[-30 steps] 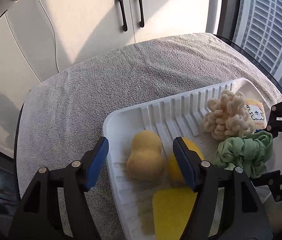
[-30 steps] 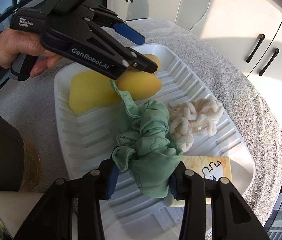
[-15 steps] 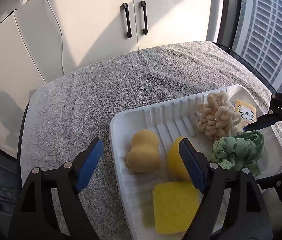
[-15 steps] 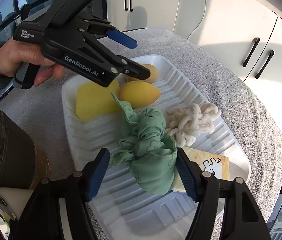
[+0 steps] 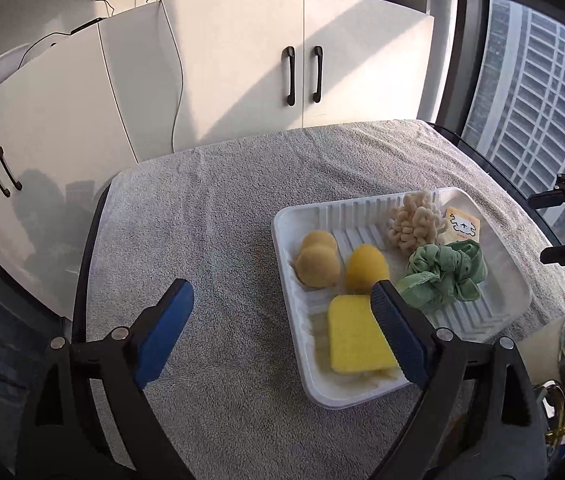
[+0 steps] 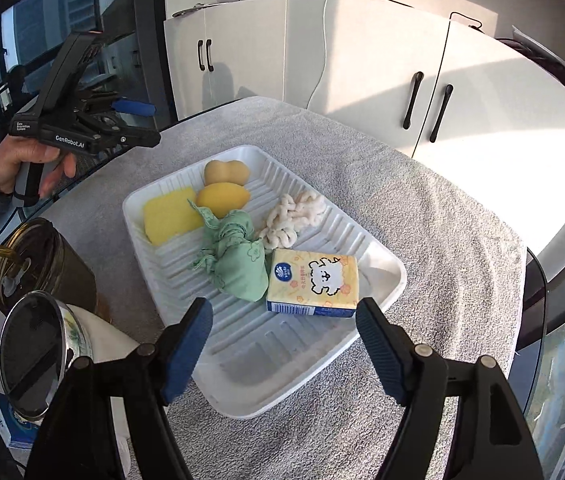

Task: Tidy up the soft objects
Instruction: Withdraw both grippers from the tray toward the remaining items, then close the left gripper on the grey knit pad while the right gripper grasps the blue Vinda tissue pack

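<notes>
A white ribbed tray (image 5: 498,312) (image 6: 266,368) sits on the grey towel. In it lie a green cloth scrunchie (image 5: 444,270) (image 6: 238,264), a cream knotted rope ball (image 5: 414,224) (image 6: 294,220), a yellow tissue pack (image 5: 462,228) (image 6: 314,284), a flat yellow sponge (image 5: 356,338) (image 6: 166,216), a yellow egg sponge (image 5: 364,266) (image 6: 222,198) and a tan gourd sponge (image 5: 318,260) (image 6: 226,172). My left gripper (image 5: 282,332) (image 6: 138,120) is open and empty, above the towel left of the tray. My right gripper (image 6: 284,344) is open and empty above the tray's near end.
A dark jar (image 6: 46,264) with a gold straw and a round mirror (image 6: 30,356) stand beside the tray. White cabinets (image 5: 242,72) are behind the table. A window (image 5: 542,92) is at the right. The grey towel (image 5: 210,216) covers the table.
The right gripper let go of the green scrunchie, opened and pulled back. The left gripper also rose and drew back from the tray.
</notes>
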Demonstrator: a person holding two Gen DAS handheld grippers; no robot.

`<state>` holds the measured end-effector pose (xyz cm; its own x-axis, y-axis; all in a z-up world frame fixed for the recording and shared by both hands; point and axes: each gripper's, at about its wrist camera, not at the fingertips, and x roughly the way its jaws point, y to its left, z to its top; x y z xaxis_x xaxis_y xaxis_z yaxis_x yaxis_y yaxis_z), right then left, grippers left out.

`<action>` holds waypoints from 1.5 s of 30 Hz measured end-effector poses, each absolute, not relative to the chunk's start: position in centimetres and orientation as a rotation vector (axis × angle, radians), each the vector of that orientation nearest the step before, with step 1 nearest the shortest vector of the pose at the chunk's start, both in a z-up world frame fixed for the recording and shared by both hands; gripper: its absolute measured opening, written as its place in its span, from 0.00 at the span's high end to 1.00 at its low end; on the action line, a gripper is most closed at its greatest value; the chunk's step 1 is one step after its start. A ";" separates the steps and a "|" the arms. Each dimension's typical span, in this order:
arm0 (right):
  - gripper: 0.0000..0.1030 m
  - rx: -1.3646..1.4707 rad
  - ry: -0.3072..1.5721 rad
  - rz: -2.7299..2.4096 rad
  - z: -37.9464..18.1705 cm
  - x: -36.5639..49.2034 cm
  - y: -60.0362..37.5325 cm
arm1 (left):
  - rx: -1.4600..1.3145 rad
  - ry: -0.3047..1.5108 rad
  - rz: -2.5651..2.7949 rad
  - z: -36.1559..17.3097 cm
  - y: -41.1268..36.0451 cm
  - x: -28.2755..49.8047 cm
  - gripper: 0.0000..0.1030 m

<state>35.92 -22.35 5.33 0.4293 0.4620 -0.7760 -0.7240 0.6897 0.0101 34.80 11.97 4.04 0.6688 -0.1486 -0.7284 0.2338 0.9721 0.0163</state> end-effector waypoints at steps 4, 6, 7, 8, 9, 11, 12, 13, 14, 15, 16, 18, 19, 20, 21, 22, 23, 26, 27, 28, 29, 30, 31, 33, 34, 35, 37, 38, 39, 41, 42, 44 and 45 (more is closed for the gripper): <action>0.25 -0.278 0.822 0.698 6.2 33.7 -25.9 | 0.087 0.800 -0.217 4.0 12.8 30.9 0.06; 0.22 -0.230 0.809 0.662 6.5 32.1 -27.5 | 0.083 0.799 -0.218 3.6 12.9 28.7 0.04; 0.21 -0.201 0.802 0.650 6.5 31.1 -28.2 | 0.079 0.797 -0.220 3.4 12.9 27.5 0.03; 0.20 -0.176 0.795 0.644 6.5 30.1 -28.8 | 0.067 0.795 -0.223 3.3 13.0 26.3 0.00; 0.20 -0.153 0.787 0.640 6.5 29.0 -29.4 | 0.056 0.794 -0.224 3.0 13.1 25.3 0.00; 0.19 -0.118 0.778 0.627 6.1 26.8 -30.1 | 0.033 0.789 -0.206 2.5 13.2 23.1 0.00; 0.18 -0.103 0.776 0.623 5.8 25.6 -30.3 | 0.024 0.791 -0.201 2.1 13.2 22.0 0.00; 0.17 -0.089 0.775 0.627 5.5 24.5 -30.4 | 0.018 0.796 -0.204 1.8 13.1 21.1 0.00; 0.17 -0.076 0.772 0.630 5.3 23.3 -30.4 | 0.011 0.795 -0.205 1.6 13.0 19.8 0.00; 0.16 -0.061 0.770 0.634 4.9 22.1 -30.3 | 0.010 0.791 -0.207 1.4 12.8 18.8 0.00; 0.16 -0.044 0.771 0.641 4.6 21.0 -30.2 | 0.013 0.791 -0.212 1.1 12.5 17.8 0.00; 0.15 -0.015 0.779 0.637 3.7 18.8 -30.1 | 0.015 0.793 -0.219 0.6 11.9 15.9 0.00; 0.14 -0.003 0.781 0.636 3.2 17.7 -29.9 | 0.014 0.792 -0.221 0.4 11.7 15.2 0.00; 0.14 0.005 0.789 0.636 2.7 16.7 -29.5 | 0.017 0.796 -0.226 0.1 11.4 14.3 0.00; 0.14 0.009 0.797 0.635 2.3 15.7 -29.2 | 0.029 0.799 -0.237 -0.2 10.9 13.6 0.00; 0.14 0.016 0.801 0.637 1.9 14.6 -28.8 | 0.046 0.797 -0.245 -0.5 10.4 12.8 0.00; 0.14 0.027 0.805 0.644 1.5 13.6 -28.3 | 0.067 0.798 -0.252 -0.8 9.8 12.1 0.00; 0.12 0.037 0.810 0.674 0.7 10.7 -26.5 | 0.122 0.824 -0.303 -2.0 8.3 10.6 0.00; 0.11 0.031 0.811 0.680 0.5 9.8 -25.8 | 0.142 0.829 -0.311 -2.4 7.8 10.3 0.00; 0.11 0.029 0.812 0.690 0.3 8.9 -25.0 | 0.157 0.833 -0.316 -2.6 7.5 10.1 0.00; 0.11 0.032 0.815 0.701 0.2 8.3 -24.3 | 0.168 0.835 -0.322 -2.8 7.2 10.0 0.00; 0.11 0.038 0.816 0.713 0.1 7.7 -23.7 | 0.172 0.832 -0.325 -2.8 7.0 9.9 0.00; 0.11 0.043 0.815 0.724 0.0 7.3 -23.0 | 0.170 0.829 -0.328 -2.8 6.9 9.8 0.00; 0.11 0.042 0.816 0.725 0.1 6.9 -21.7 | 0.169 0.822 -0.338 -2.7 6.5 9.5 0.00; 0.11 0.041 0.813 0.723 0.1 6.7 -21.0 | 0.172 0.819 -0.341 -2.6 6.3 9.4 0.00; 0.11 0.042 0.809 0.721 0.2 6.7 -20.4 | 0.174 0.814 -0.347 -2.6 6.2 9.6 0.00; 0.11 0.040 0.806 0.706 0.4 6.7 -19.4 | 0.174 0.813 -0.359 -2.7 5.8 9.6 0.00; 0.11 0.033 0.802 0.691 0.4 6.7 -18.8 | 0.174 0.813 -0.360 -2.8 5.6 9.7 0.00; 0.11 0.024 0.802 0.673 0.3 6.8 -18.3 | 0.177 0.815 -0.359 -3.0 5.5 9.9 0.00; 0.11 0.001 0.796 0.632 0.1 7.0 -17.4 | 0.184 0.813 -0.359 -3.3 5.2 10.5 0.00; 0.11 -0.005 0.795 0.609 -0.1 7.2 -17.1 | 0.190 0.817 -0.356 -3.4 5.0 10.9 0.00; 0.11 -0.009 0.807 0.557 -0.6 7.5 -16.7 | 0.204 0.816 -0.357 -3.6 4.8 11.6 0.00; 0.11 -0.001 0.814 0.534 -0.8 7.9 -16.7 | 0.210 0.816 -0.358 -3.7 4.7 12.0 0.00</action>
<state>7.85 -16.70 -0.82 0.5621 0.4534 -0.6917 -0.4543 0.8681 0.1998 12.02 4.74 -3.71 0.6301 -0.2297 -0.7417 0.3896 0.9198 0.0461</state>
